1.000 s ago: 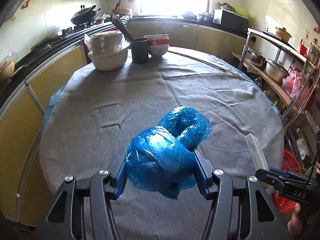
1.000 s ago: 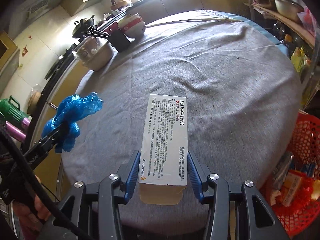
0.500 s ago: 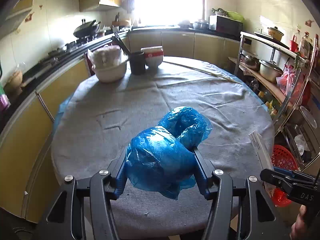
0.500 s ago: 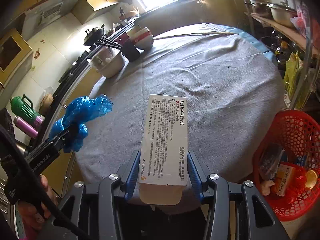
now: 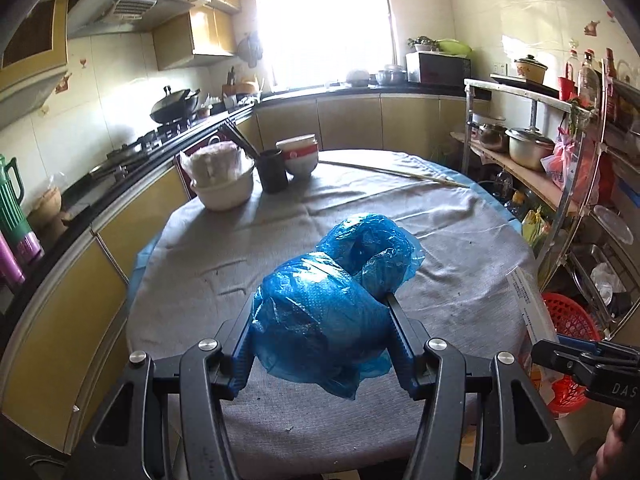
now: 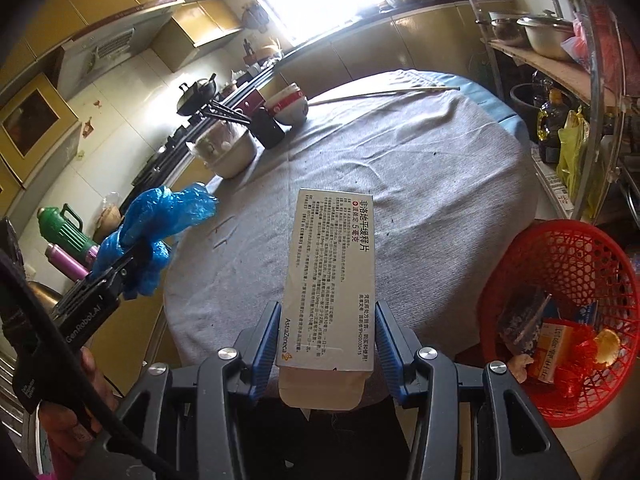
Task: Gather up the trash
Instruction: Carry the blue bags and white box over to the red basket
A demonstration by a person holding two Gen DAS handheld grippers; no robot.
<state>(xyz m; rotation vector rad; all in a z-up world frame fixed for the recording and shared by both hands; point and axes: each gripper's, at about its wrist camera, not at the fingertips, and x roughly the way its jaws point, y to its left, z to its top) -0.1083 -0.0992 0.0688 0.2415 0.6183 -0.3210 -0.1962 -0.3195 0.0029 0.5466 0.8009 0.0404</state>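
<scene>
My left gripper (image 5: 320, 312) is shut on a crumpled blue plastic bag (image 5: 332, 304) and holds it above the near edge of the round table (image 5: 240, 248). It also shows in the right wrist view (image 6: 160, 224). My right gripper (image 6: 326, 320) is shut on a white medicine box (image 6: 332, 264) with printed text, held above the table's near edge. The box edge shows at the right of the left wrist view (image 5: 528, 300). A red mesh trash basket (image 6: 560, 264) with several bits of trash stands on the floor to the right of the table.
Bowls (image 5: 224, 188), a black cup (image 5: 272, 170) with chopsticks and a red-and-white bowl (image 5: 298, 156) stand at the table's far side. A long stick (image 5: 400, 174) lies there too. A metal rack (image 5: 560, 160) with pots stands right. Counters run along the left.
Both grippers have pulled back and risen from the table with their loads. The red basket has come more fully into the right wrist view.
</scene>
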